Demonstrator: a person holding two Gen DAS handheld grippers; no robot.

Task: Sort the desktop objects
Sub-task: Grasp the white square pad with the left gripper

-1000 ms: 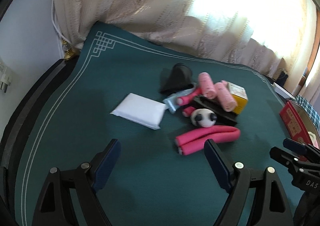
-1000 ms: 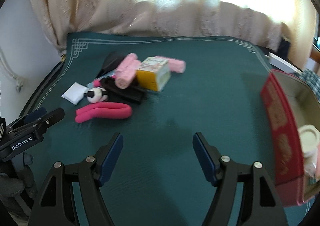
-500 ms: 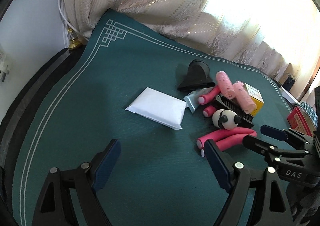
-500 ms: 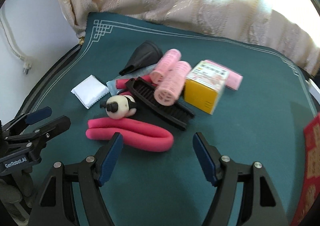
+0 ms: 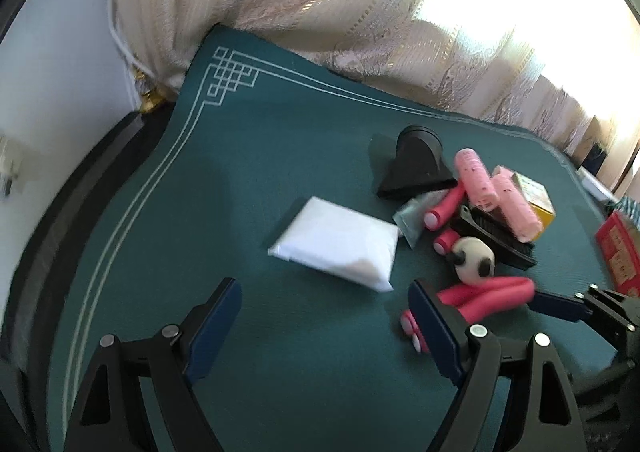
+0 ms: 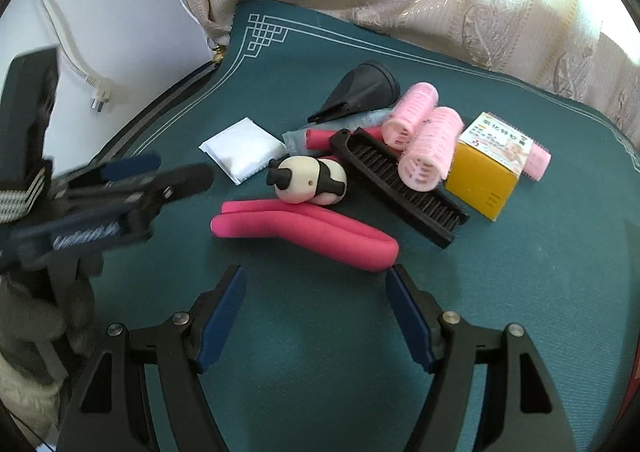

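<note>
Left gripper (image 5: pixel 324 322) jaws apart and empty near white packet (image 5: pixel 340 246) at 12 o'clock; right gripper (image 6: pixel 316 312) likewise apart, bent pink foam roller (image 6: pixel 308 230) at 12 on desk (image 6: pixel 520 292); risk: closing nudges the touching panda toy (image 6: pixel 308 181) and brush (image 6: pixel 400 181).

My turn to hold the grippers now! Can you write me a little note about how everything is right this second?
Left gripper: open, empty, over the green mat near the white soft packet.
Right gripper: open, empty, just short of the bent hot-pink foam roller.
The pile lies mid-mat: panda-shaped toy, black bristle brush, two pale pink velcro hair rollers, yellow cardboard box, black cone-shaped nozzle.
A red box stands at the mat's right edge.
Done: nothing from this pile looks moved out yet.
Left: pick up each piece and sort it, probably the foam roller first.
</note>
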